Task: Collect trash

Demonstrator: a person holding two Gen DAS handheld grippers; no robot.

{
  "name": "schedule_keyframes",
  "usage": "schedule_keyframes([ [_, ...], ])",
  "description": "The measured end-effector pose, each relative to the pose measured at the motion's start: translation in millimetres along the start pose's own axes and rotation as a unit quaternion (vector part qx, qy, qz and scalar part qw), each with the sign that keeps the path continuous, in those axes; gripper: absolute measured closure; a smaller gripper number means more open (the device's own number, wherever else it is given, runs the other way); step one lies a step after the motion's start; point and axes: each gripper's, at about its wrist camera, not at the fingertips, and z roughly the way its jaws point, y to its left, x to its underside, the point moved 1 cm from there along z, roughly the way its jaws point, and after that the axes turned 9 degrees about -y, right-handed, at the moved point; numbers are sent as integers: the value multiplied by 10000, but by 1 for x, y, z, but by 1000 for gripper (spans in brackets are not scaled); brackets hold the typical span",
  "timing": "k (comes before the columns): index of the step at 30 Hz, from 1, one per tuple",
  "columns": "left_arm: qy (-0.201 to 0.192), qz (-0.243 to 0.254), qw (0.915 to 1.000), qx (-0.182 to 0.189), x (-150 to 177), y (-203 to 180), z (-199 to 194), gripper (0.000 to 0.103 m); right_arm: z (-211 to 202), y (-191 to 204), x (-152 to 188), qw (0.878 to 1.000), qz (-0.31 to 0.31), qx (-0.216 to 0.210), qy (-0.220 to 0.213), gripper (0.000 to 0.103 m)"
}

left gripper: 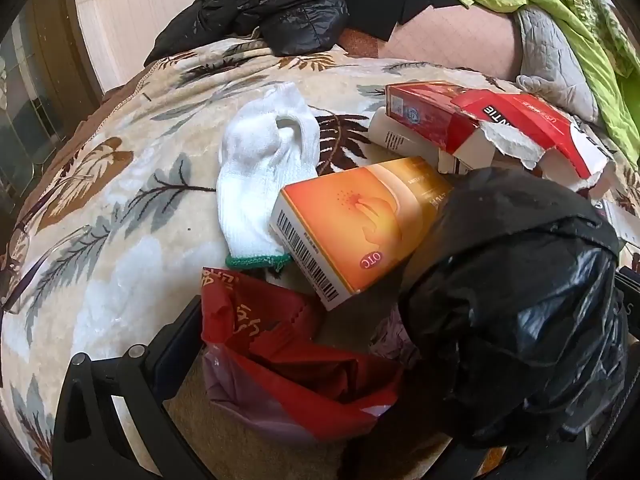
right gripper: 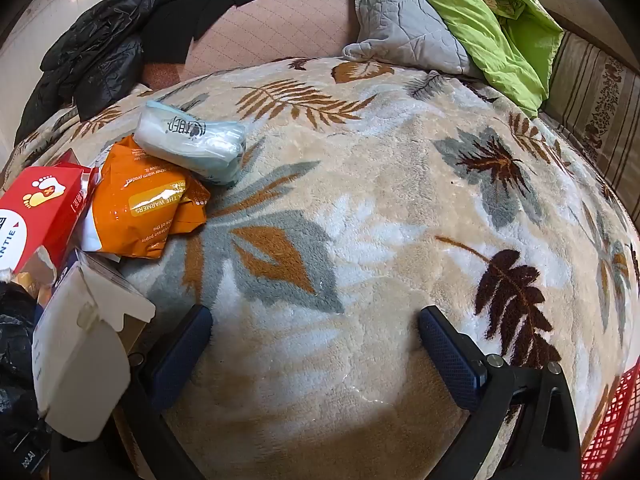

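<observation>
Leaf-patterned plush blanket [right gripper: 360, 200] covers the bed under both of your grippers, and the trash sits heaped on it.

In the left wrist view, your left gripper [left gripper: 360, 360] is spread as wide as it goes; the red foil bag [left gripper: 288, 364] and the black plastic bag [left gripper: 516, 304] lie between its fingers at the bottom of the frame, with no pad visibly pressing on either. I'd settle on one thin, crumpled piece and close slowly so it does not slip out.

Just above, the orange medicine box [left gripper: 352, 224] leans on a white glove [left gripper: 260, 172], with the torn red carton [left gripper: 500, 128] at upper right.

Your right gripper [right gripper: 316, 344] is also wide open over bare blanket, empty. At its lower left is a white box [right gripper: 80, 352]; farther up the left side are the orange warmer packet [right gripper: 140, 208] and a pale tissue pack [right gripper: 192, 144].
</observation>
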Motion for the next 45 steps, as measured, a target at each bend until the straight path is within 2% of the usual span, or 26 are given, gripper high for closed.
schedule_keyframes([
  [4, 97, 289, 9995, -18, 1, -12, -11, 0, 0, 1, -1, 9999, -112, 92, 34, 0],
  [7, 242, 113, 9987, 426, 2, -7, -22, 0, -2, -4, -1, 9999, -102, 14, 75, 0],
  [11, 212, -454, 9962, 712, 8, 17, -46, 0, -10, -11, -4, 9940, -497, -775, 584, 0],
  [12, 132, -563, 9954, 759, 8, 22, -53, 0, -15, -14, -4, 9940, -519, -766, 591, 1],
  [15, -197, -785, 9940, 735, 9, 32, -79, 0, -38, -27, 1, 9955, -350, -755, 450, 1],
  [19, -400, -862, 9929, 712, 12, 37, -106, 0, -79, -42, 12, 9968, -218, -763, -14, 3],
  [22, -699, -910, 9909, 709, 17, 39, -135, 0, -110, -50, 19, 9936, 61, -1101, -249, 7],
  [26, -1388, -430, 9888, 349, 38, 31, -188, 0, -162, -56, 26, 9867, -23, -1249, -1042, 7],
  [29, -1690, -332, 9847, 249, 59, 28, -216, 0, -190, -60, 36, 9803, -224, -1417, -1358, 7],
  [32, -1789, -299, 9832, 185, 72, 31, -223, 0, -216, -56, 52, 9728, -472, -1472, -1723, 8],
  [34, -1857, -237, 9822, 153, 74, 30, -225, 0, -225, -53, 60, 9703, -572, -1484, -1822, 8],
  [38, -1863, -263, 9821, 117, 74, 32, -222, 0, -228, -44, 64, 9685, -840, -1376, -1899, 8],
  [45, -1747, -189, 9843, 134, 73, 28, -213, 0, -223, -47, 67, 9700, -877, -1292, -1863, 8],
])
